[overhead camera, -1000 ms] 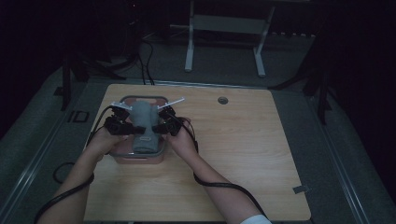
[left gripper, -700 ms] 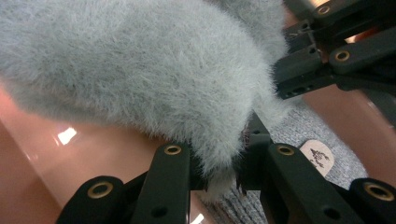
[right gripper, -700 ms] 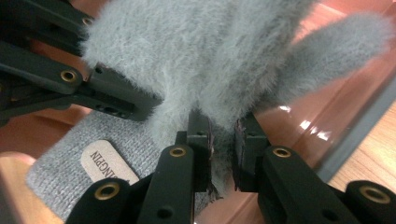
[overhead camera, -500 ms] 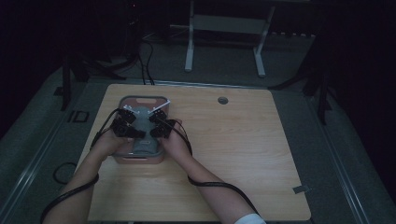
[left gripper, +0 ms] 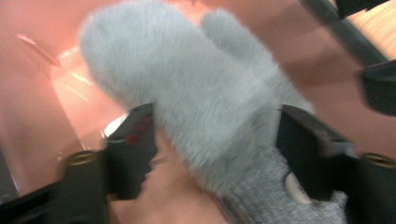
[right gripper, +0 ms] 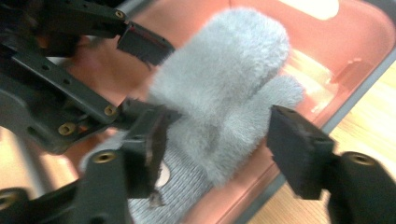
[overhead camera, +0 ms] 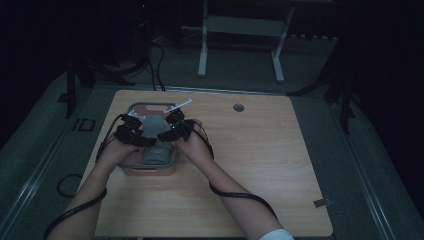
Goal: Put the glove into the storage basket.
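Both tools (overhead camera: 152, 131) straddle grey mitten (left gripper: 187, 93) in pink tray (right gripper: 359, 32), jaws opening.

A grey fluffy mitten (left gripper: 196, 98) lies flat inside a shallow pink tray (overhead camera: 131, 169) that sits on the left part of the wooden table. Its furry body and separate thumb point toward the tray's far end, while its ribbed knit cuff (right gripper: 184, 189), which carries a small round pale tag, faces the near end. The fur looks soft and thick, the cuff tighter and darker.
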